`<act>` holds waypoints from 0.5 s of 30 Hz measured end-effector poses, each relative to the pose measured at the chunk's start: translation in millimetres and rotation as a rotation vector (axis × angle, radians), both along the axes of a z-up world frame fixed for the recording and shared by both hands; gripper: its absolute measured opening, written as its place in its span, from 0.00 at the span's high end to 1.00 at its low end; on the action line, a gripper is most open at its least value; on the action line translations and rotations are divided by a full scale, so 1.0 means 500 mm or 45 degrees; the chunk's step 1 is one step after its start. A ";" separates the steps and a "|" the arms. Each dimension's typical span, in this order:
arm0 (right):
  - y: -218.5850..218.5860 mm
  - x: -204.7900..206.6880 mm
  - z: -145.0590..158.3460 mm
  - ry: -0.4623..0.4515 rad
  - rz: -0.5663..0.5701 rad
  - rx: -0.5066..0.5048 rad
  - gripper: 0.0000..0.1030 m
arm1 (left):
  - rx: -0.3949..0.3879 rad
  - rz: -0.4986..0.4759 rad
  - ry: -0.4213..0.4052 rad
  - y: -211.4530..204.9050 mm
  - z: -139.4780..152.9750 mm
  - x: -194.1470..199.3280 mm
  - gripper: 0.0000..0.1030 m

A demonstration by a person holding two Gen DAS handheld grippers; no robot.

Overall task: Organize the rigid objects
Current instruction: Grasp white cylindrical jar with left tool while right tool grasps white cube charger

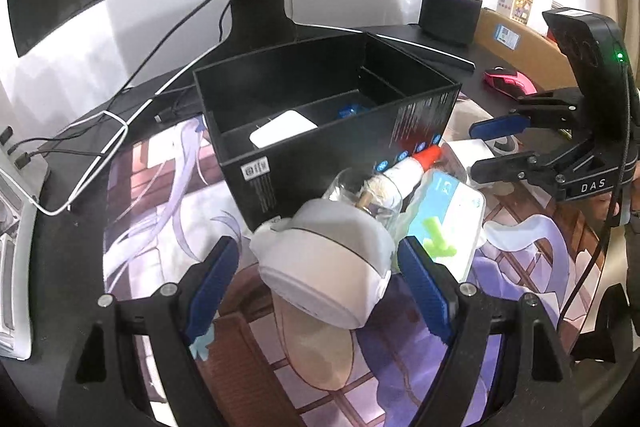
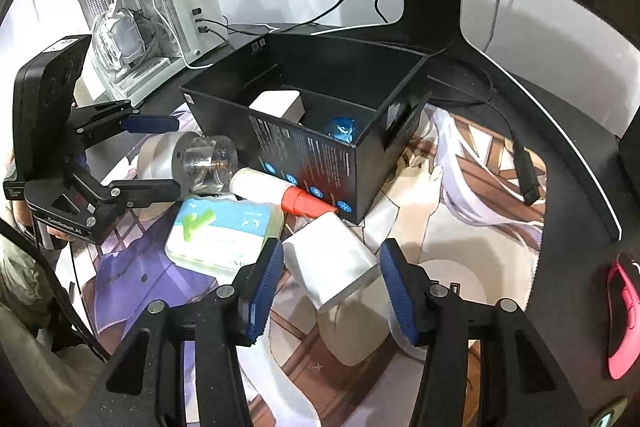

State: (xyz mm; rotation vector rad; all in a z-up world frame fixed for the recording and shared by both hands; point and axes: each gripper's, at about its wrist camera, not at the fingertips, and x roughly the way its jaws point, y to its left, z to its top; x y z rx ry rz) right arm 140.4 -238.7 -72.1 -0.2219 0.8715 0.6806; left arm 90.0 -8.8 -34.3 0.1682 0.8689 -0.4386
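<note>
On the desk mat, left to right: your rigid things lie in a cluster in front of the black box.
Left gripper point(image 1: 318, 279): your fingers point(image 1: 212, 283) stand wide apart around the round white-and-grey device point(image 1: 328, 267); gaps show on both sides, so the pads do not press on it.
Round white-and-grey device: it lies tilted on the mat, just before the box's near corner.
Clear jar point(image 2: 210, 163): on its side, touching the round device and the bottle.
White bottle with red cap point(image 2: 280, 193): lying along the foot of the box wall, cap towards the right.
Pale green case point(image 2: 220, 231): flat on the mat, a green clip on its lid, just beside the bottle.
Black box point(image 2: 304, 147): open-topped and divided; a white block point(image 2: 280, 105) and a blue item point(image 2: 342, 129) sit inside.
Right gripper point(image 2: 330, 285): your fingers point(image 2: 266, 283) are partly spread around the white flat pouch point(image 2: 332, 267), with space at both pads, gripping nothing.
Pink mouse point(image 2: 622, 311): on the desk, well apart at the far right.
</note>
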 end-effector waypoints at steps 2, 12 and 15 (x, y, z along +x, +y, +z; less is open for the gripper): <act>0.000 0.004 -0.006 0.013 0.000 0.007 0.46 | 0.001 -0.002 0.001 0.000 -0.003 0.000 0.20; 0.004 0.004 -0.021 0.034 0.011 0.001 0.43 | -0.026 -0.028 0.013 -0.001 -0.002 0.002 0.21; 0.006 0.004 -0.028 0.036 0.015 -0.004 0.43 | -0.014 -0.015 0.000 -0.002 0.000 -0.004 0.31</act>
